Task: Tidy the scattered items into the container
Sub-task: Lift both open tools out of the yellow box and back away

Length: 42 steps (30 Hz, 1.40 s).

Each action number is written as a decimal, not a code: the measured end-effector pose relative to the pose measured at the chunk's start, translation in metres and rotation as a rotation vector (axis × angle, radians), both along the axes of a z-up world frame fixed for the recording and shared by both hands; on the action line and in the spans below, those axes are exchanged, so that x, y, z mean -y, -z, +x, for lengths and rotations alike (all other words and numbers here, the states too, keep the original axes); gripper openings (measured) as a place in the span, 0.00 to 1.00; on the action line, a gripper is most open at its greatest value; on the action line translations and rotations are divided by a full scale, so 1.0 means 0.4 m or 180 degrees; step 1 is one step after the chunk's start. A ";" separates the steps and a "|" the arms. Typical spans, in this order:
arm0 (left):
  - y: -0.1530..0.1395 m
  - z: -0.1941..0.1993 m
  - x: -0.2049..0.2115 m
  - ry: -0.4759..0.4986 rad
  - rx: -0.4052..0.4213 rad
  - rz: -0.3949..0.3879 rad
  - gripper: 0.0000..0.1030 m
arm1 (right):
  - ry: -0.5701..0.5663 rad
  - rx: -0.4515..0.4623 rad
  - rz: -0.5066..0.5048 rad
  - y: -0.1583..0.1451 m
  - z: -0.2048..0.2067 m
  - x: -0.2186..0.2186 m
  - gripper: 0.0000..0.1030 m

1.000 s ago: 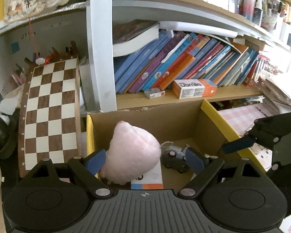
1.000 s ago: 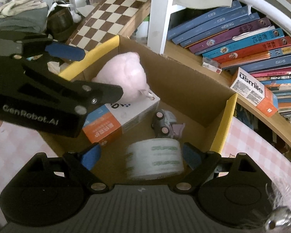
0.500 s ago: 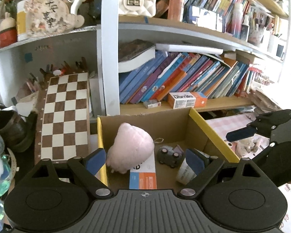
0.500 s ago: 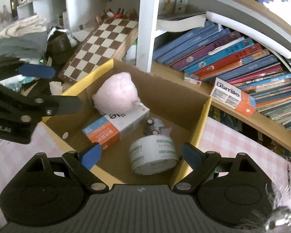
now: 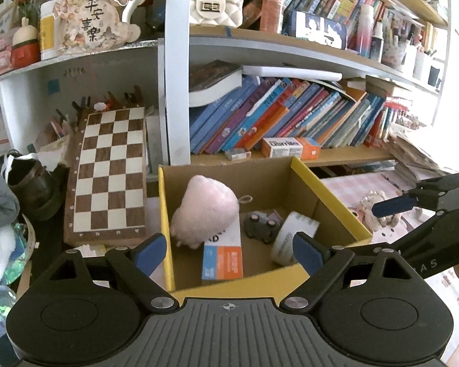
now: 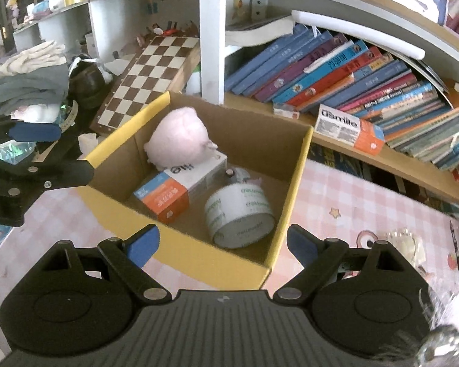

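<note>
An open cardboard box with yellow rims (image 5: pixel 327 195) (image 6: pixel 186 253) stands on the pink checked table. In it lie a pink plush toy (image 5: pixel 205 211) (image 6: pixel 179 137), a white and orange carton (image 5: pixel 223 253) (image 6: pixel 174 189), a small grey toy car (image 5: pixel 260 224) (image 6: pixel 234 174) and a roll of tape (image 5: pixel 290 237) (image 6: pixel 240 214). My left gripper (image 5: pixel 229 252) is open and empty, just short of the box's near rim. My right gripper (image 6: pixel 222 244) is open and empty at the box's near wall. A pearl bracelet (image 5: pixel 373 202) (image 6: pixel 404 241) lies on the table right of the box.
A bookshelf with leaning books (image 5: pixel 275 116) (image 6: pixel 336 70) stands behind the box, with an orange and white carton (image 5: pixel 290 146) (image 6: pixel 348 128) on its ledge. A chessboard (image 5: pixel 110 171) (image 6: pixel 150 70) leans at the left. Clothes (image 6: pixel 27 82) pile at far left.
Both grippers have pulled back and up from inside the box, so the whole box shows now. The tape roll, between my right fingers a second ago, now rests in the box.
</note>
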<state>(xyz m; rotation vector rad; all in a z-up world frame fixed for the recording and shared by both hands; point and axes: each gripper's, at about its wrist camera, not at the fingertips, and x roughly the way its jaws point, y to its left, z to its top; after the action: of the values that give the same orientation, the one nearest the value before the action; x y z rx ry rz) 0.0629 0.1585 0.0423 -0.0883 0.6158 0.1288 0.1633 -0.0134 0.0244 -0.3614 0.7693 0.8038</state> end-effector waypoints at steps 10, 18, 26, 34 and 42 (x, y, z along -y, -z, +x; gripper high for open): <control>0.019 -0.034 0.011 0.0029 -0.0060 -0.0055 0.89 | 0.0105 -0.0134 -0.0013 0.032 -0.022 0.042 0.88; 0.040 -0.057 0.025 0.0058 -0.0142 -0.0086 0.89 | 0.0197 -0.0233 -0.0041 0.067 -0.032 0.071 0.88; 0.072 -0.076 0.037 0.0037 -0.0252 -0.0164 0.89 | 0.0328 -0.0344 -0.0024 0.093 -0.042 0.090 0.88; 0.094 -0.088 0.063 -0.0020 -0.0294 -0.0217 0.89 | 0.0535 -0.0250 -0.0010 0.109 -0.074 0.131 0.88; 0.125 -0.102 0.098 -0.0069 -0.0367 -0.0221 0.89 | 0.0772 -0.0189 -0.0016 0.142 -0.101 0.189 0.88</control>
<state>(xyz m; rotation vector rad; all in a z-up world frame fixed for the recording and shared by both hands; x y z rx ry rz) 0.0221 0.1193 -0.0077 -0.1554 0.7345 0.1342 0.1230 -0.0889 -0.0325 -0.2437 0.8526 0.5867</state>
